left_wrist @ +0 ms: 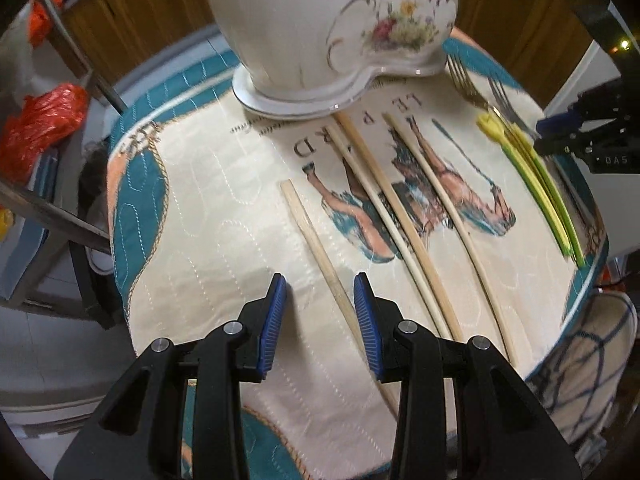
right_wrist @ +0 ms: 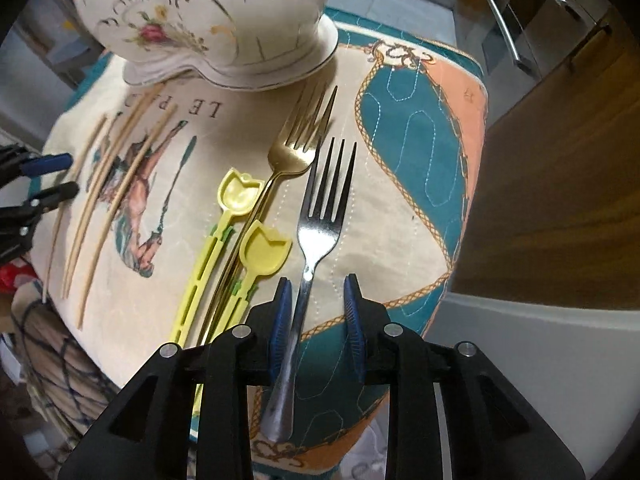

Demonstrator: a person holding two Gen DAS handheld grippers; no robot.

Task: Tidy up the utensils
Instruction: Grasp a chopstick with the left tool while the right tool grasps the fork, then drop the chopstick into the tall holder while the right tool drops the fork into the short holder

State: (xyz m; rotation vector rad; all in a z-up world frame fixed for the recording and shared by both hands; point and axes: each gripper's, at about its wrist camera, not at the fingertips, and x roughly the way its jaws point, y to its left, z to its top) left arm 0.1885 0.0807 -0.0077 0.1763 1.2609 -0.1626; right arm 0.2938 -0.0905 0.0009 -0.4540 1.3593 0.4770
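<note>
Several wooden chopsticks point(left_wrist: 404, 220) lie on the quilted cloth point(left_wrist: 208, 208). My left gripper point(left_wrist: 320, 286) is open, its jaws either side of the leftmost chopstick point(left_wrist: 320, 248), just above it. Two yellow plastic tulip spoons point(right_wrist: 262, 254), a gold fork point(right_wrist: 294, 144) and a silver fork point(right_wrist: 322, 216) lie side by side in the right wrist view. My right gripper point(right_wrist: 318, 290) is open, with the silver fork's handle between its jaws near the left pad. The left gripper also shows at that view's left edge point(right_wrist: 48, 178).
A white floral porcelain tureen point(left_wrist: 332, 28) stands at the back of the small table, close to the chopstick and fork tips. Red plastic bags point(left_wrist: 40, 124) and a chair frame are at the left. Wooden cabinet doors point(right_wrist: 560, 160) are at the right.
</note>
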